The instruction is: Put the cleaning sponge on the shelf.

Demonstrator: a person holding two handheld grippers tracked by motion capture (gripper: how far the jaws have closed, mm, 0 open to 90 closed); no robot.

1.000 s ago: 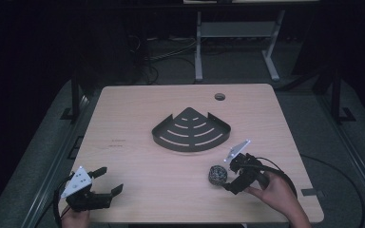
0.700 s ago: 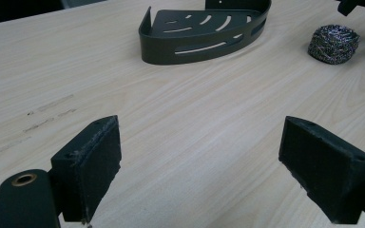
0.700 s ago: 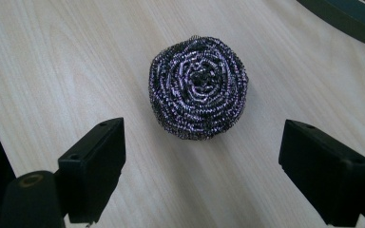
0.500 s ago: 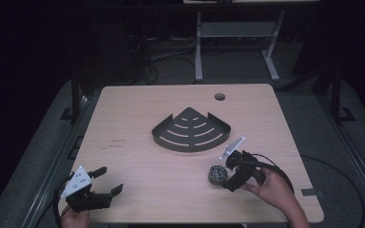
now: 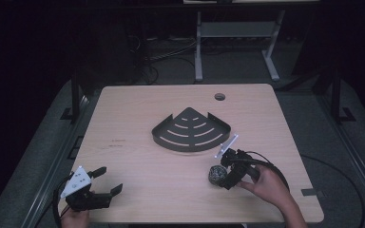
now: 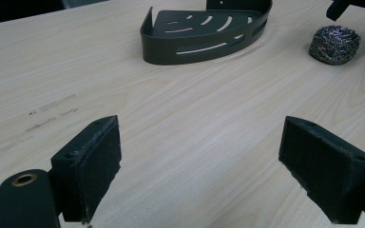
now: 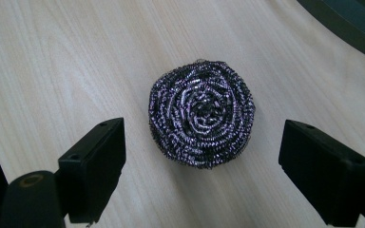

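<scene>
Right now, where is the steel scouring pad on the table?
The steel scouring pad lies on the table's near right part in the high view, between the open jaws of the right gripper and just before the black corner shelf.

No readable text, labels, brands, numbers or signs anywhere

Pale wood-grain table (image 5: 138,118), shiny coiled metal scourer (image 7: 202,113), matt dark slotted corner tray (image 5: 191,130)
</scene>
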